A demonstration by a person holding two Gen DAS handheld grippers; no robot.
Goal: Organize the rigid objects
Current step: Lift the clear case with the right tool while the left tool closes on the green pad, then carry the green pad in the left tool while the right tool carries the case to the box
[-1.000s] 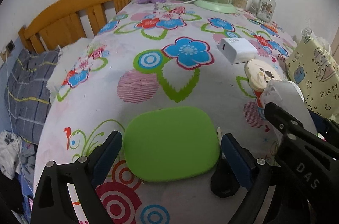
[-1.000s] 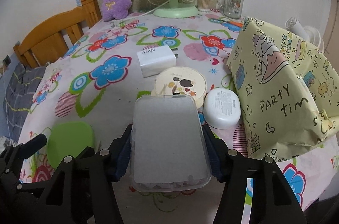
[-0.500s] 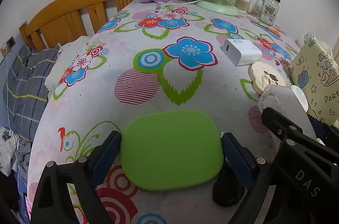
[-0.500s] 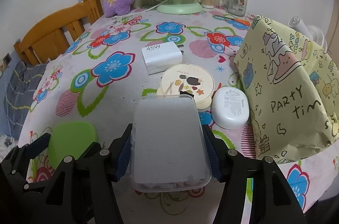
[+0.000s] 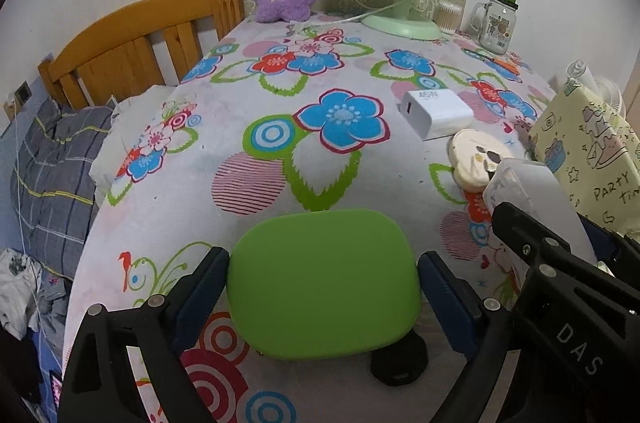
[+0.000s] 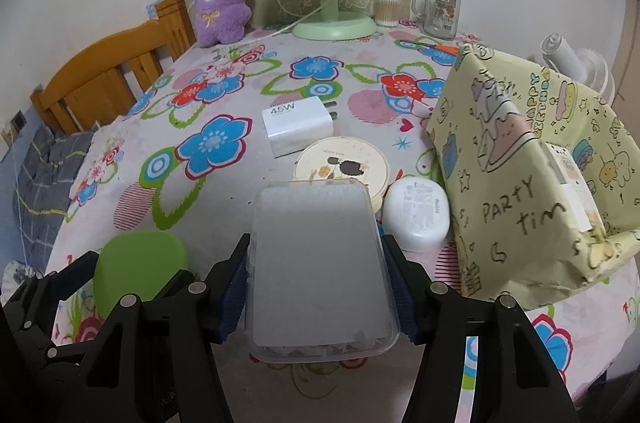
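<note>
Two hand-held grippers work over our flowered counter point(image 5: 280, 183). Our left hand-held gripper point(image 5: 322, 287) stands wide around a smooth green case point(image 5: 324, 283), rounded at its corners, with a thin gap beside its right pad; whether the left pad touches, we cannot tell. Our right hand-held gripper point(image 6: 320, 267) clamps a frosted plastic box point(image 6: 320, 263). Only the right view shows the white oval case point(image 6: 416, 215) beside a round tin point(image 6: 342, 167), and the charger point(image 6: 296, 131) marked 45W.
</note>
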